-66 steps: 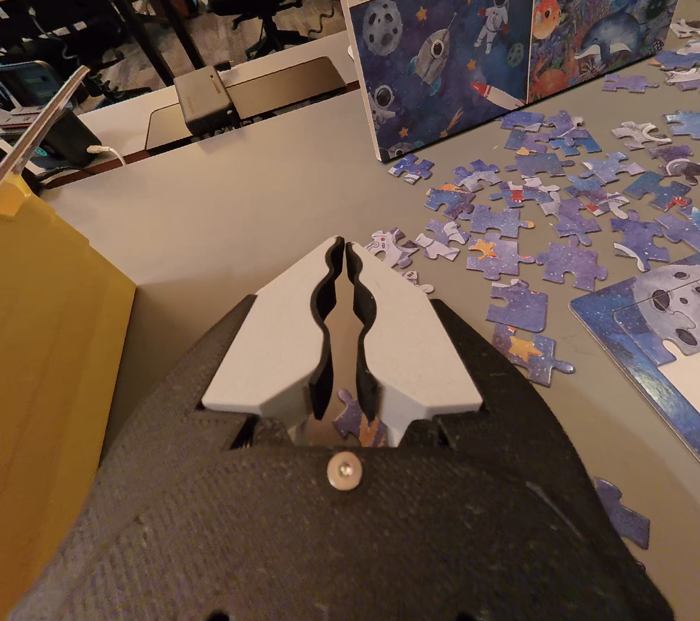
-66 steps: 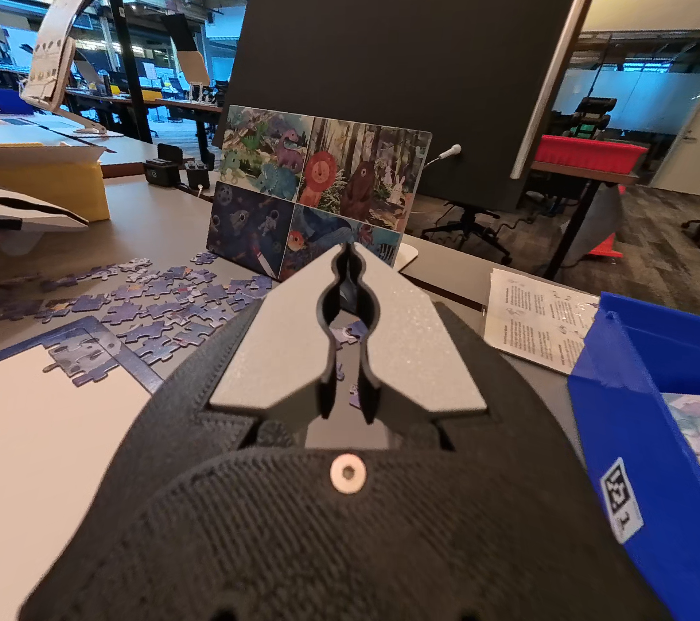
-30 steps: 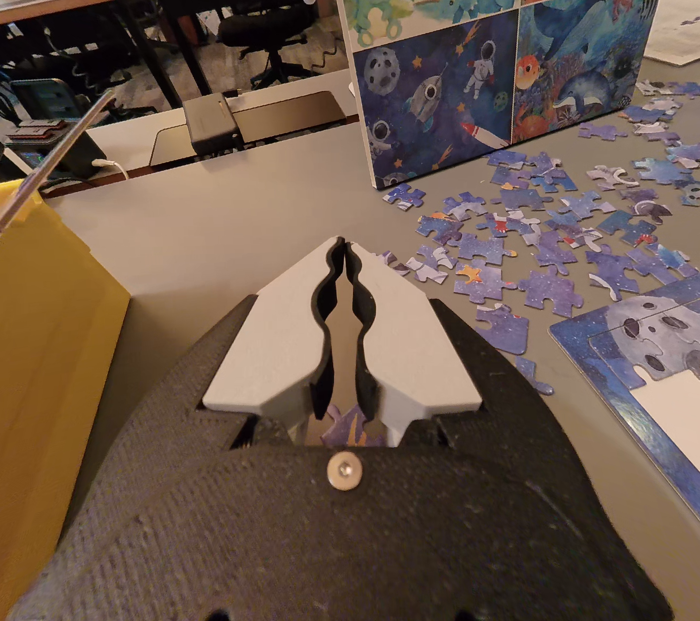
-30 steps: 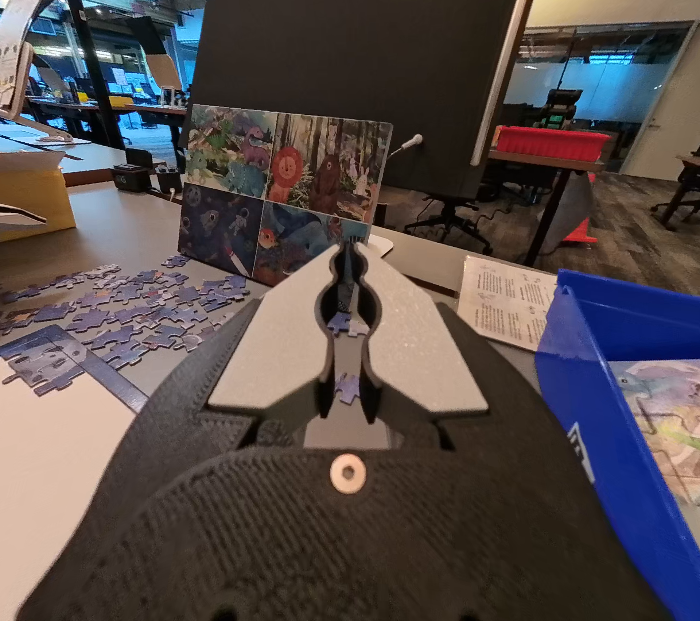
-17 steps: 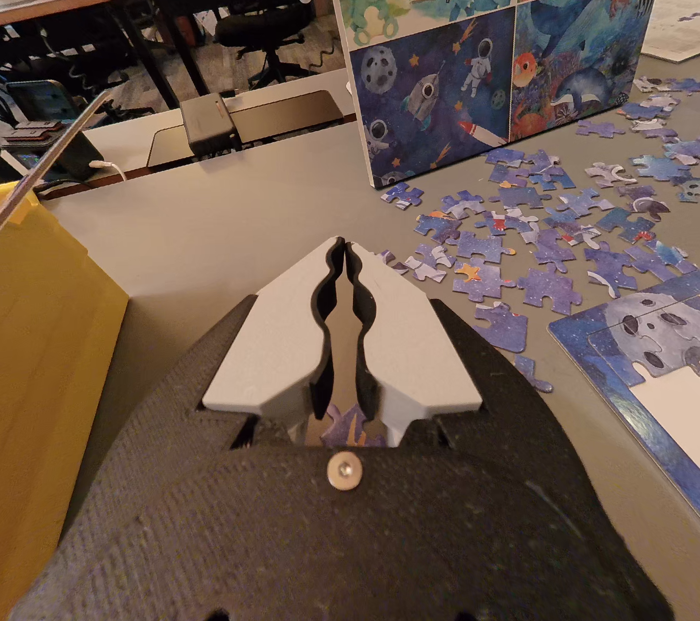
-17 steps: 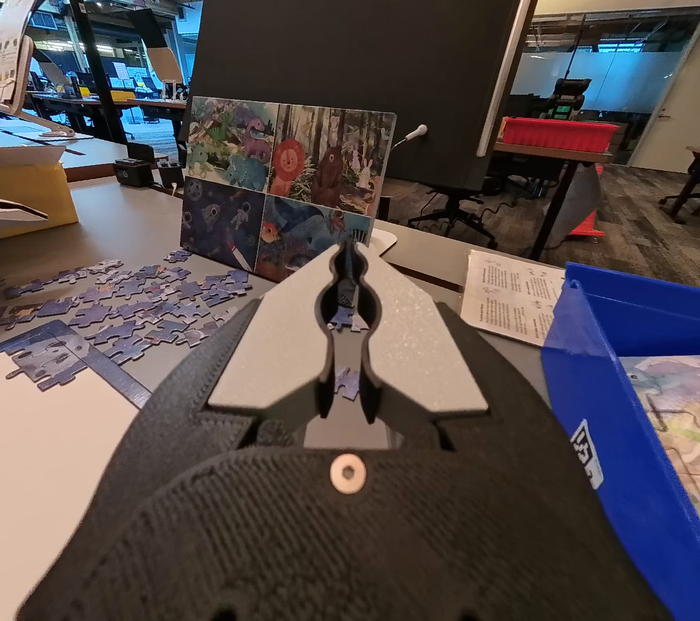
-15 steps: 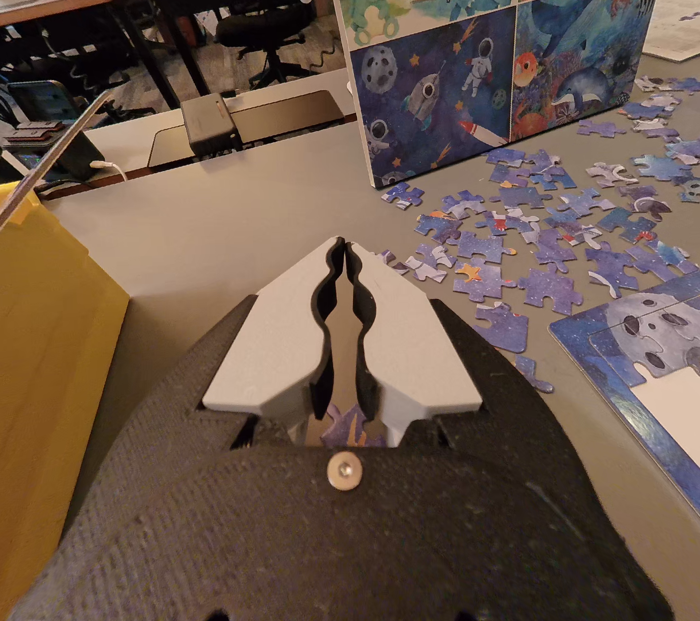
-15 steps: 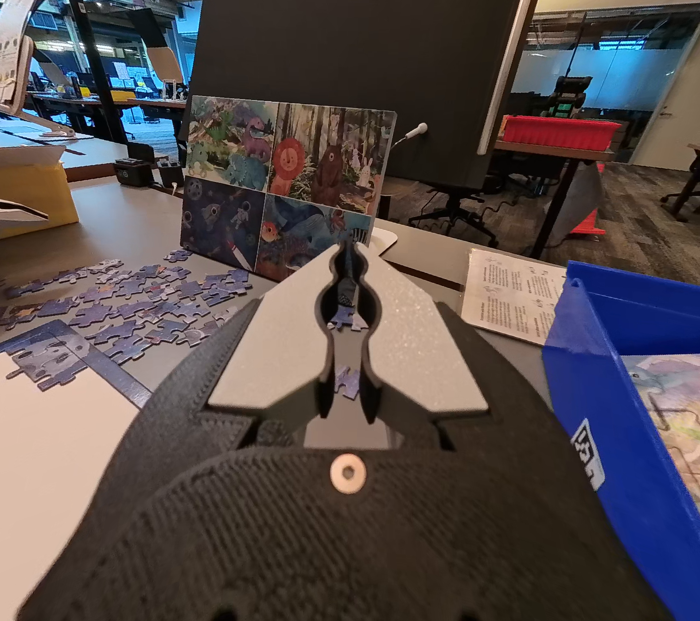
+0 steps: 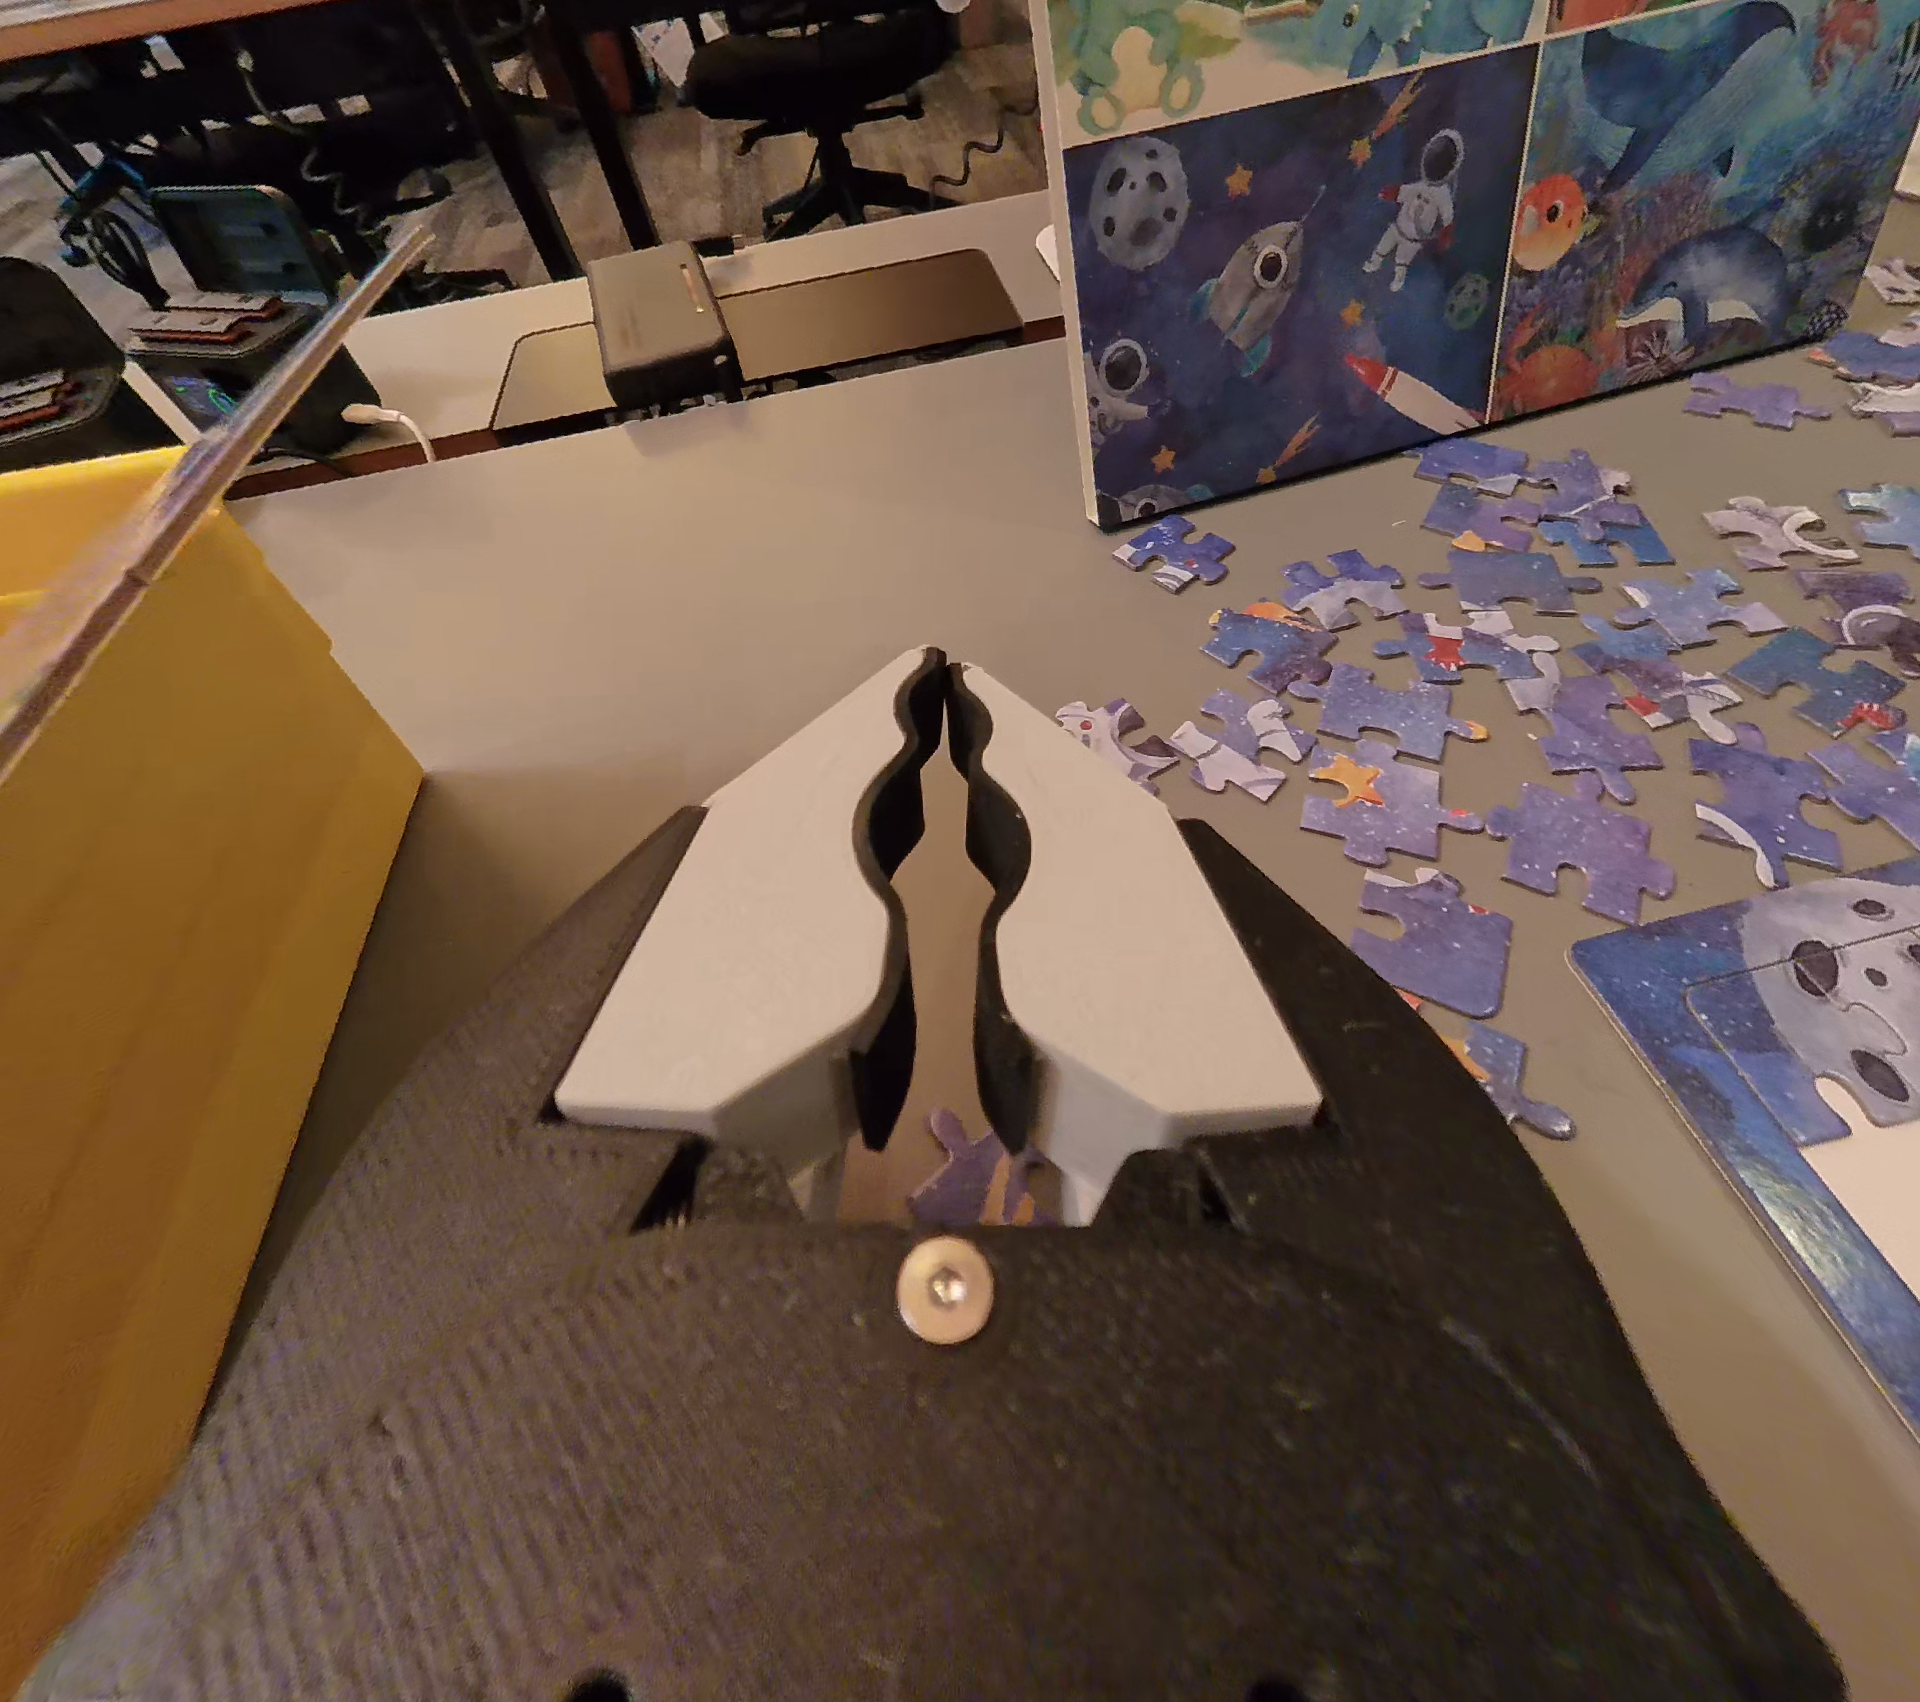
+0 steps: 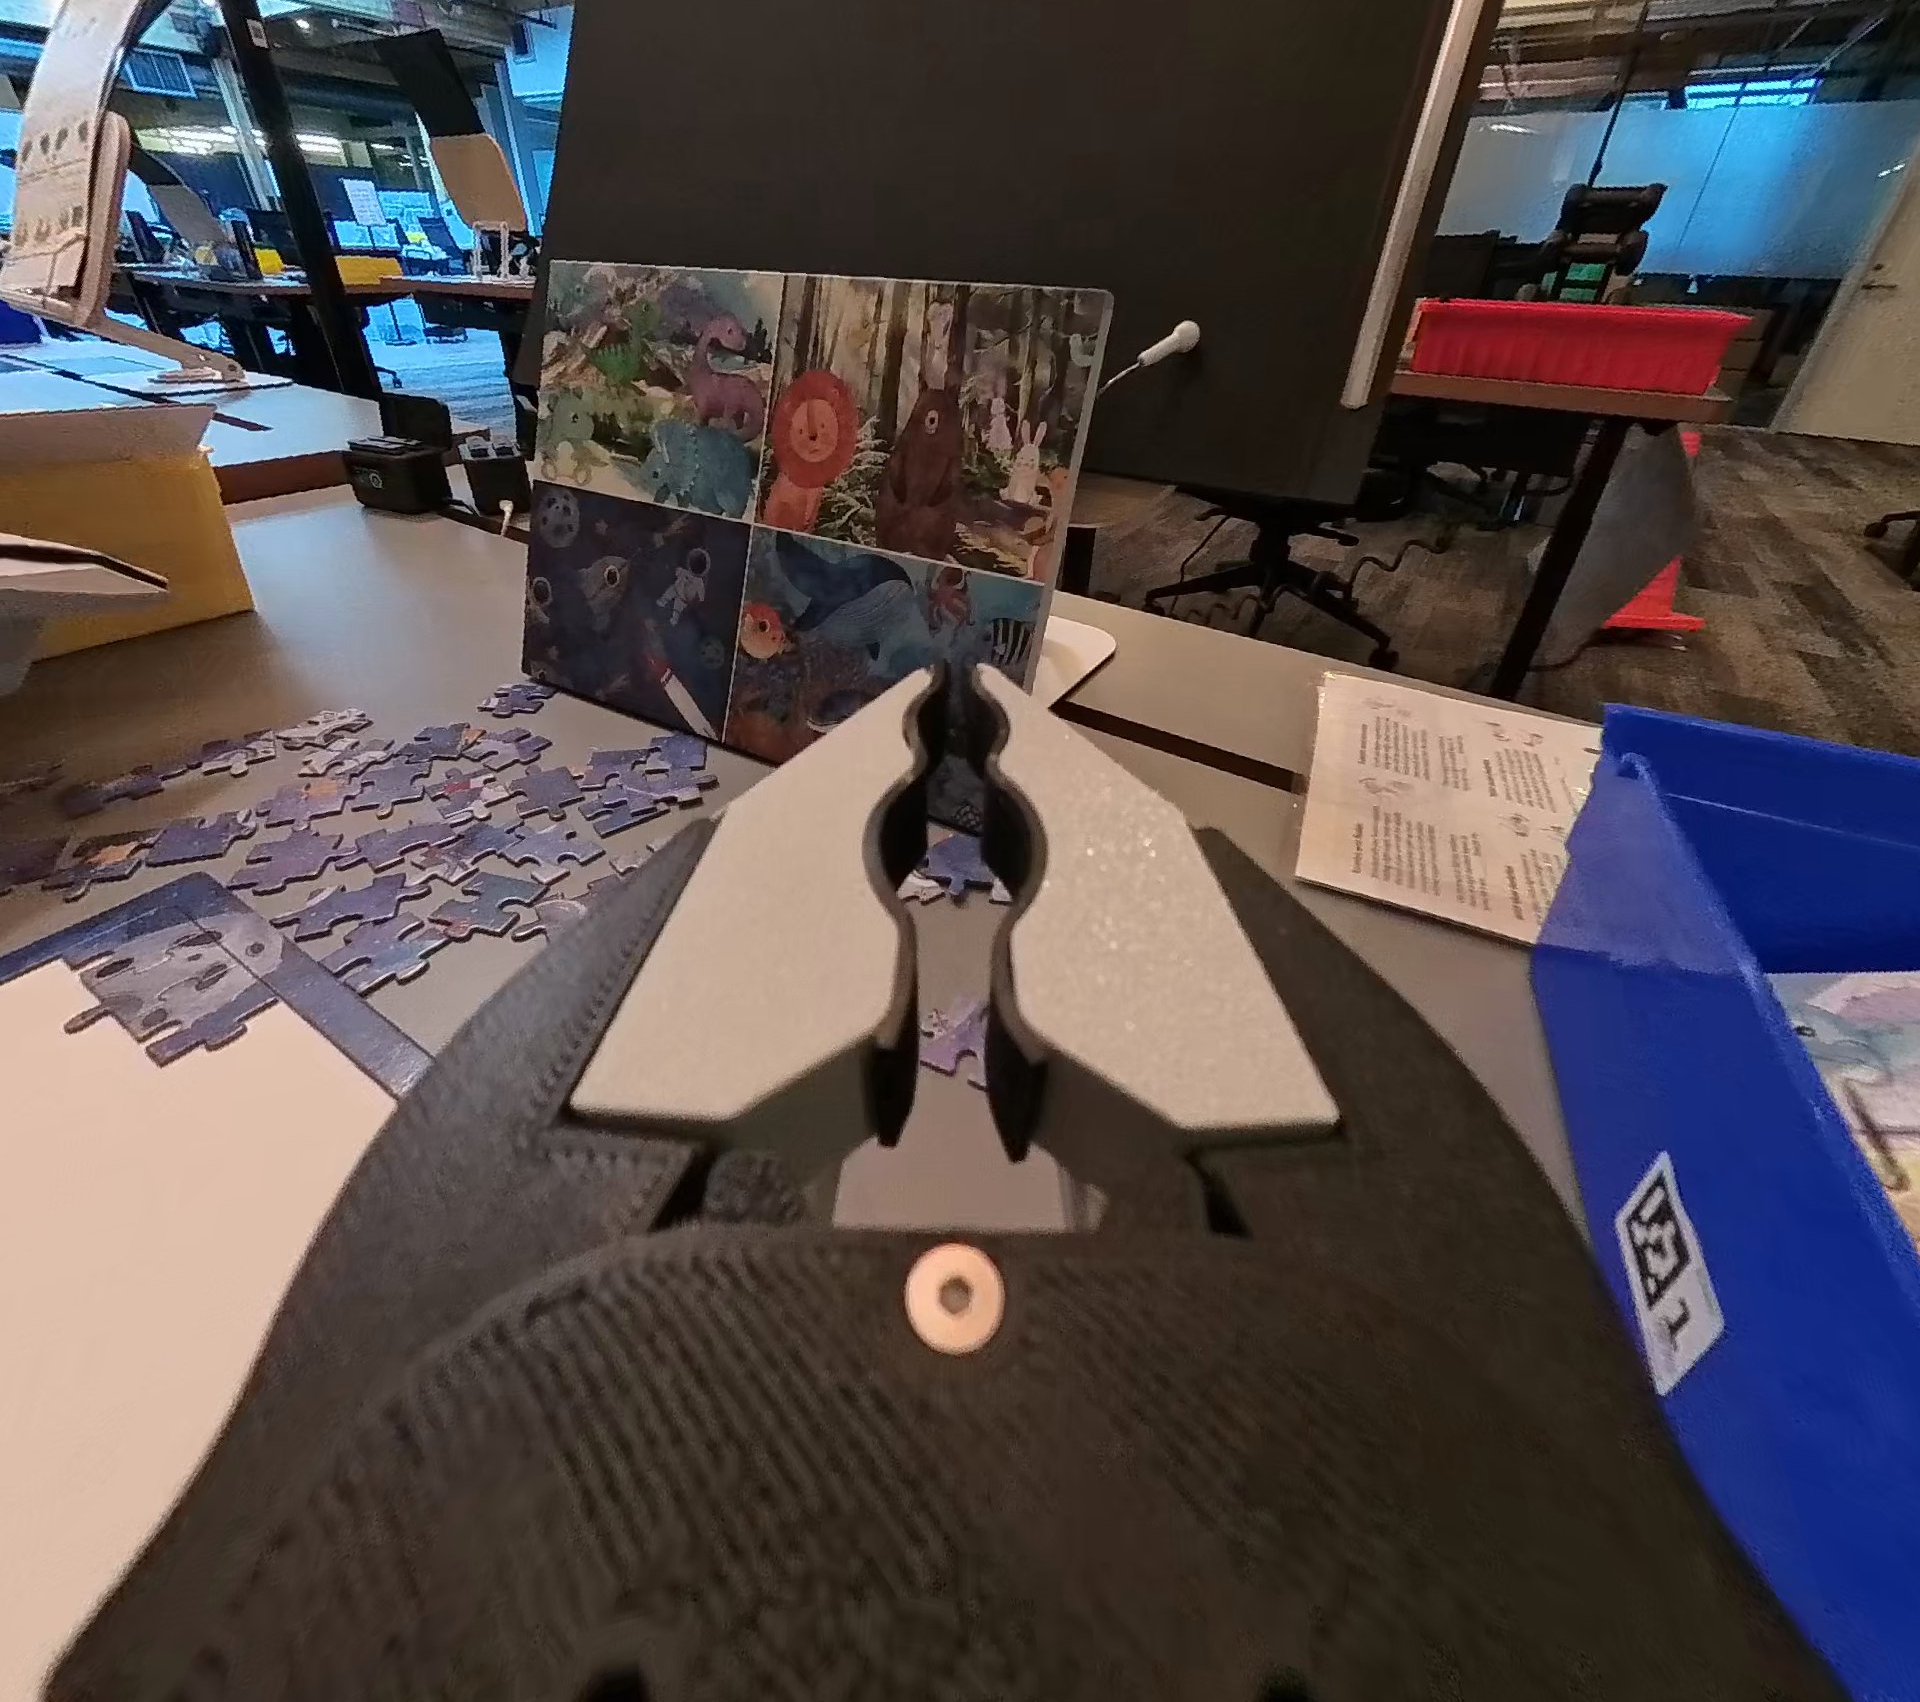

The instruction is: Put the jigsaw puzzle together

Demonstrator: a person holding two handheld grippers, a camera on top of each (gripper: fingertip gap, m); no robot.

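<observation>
Both grippers, left (image 9: 943, 665) and right (image 10: 961, 673), are kept clenched with nothing grasped, raised above the grey table (image 9: 727, 572). Loose puzzle pieces (image 9: 1455, 717) are spread flat beside the puzzle tray (image 9: 1704, 1081), while the picture board (image 10: 810, 509) is propped upright behind them, presumably for reference.

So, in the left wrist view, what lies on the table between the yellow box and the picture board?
Only bare grey table; the yellow box and picture board stand apart.

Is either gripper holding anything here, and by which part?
Nothing is held. The left gripper and right gripper are both shut with bare tips, above the table.
</observation>
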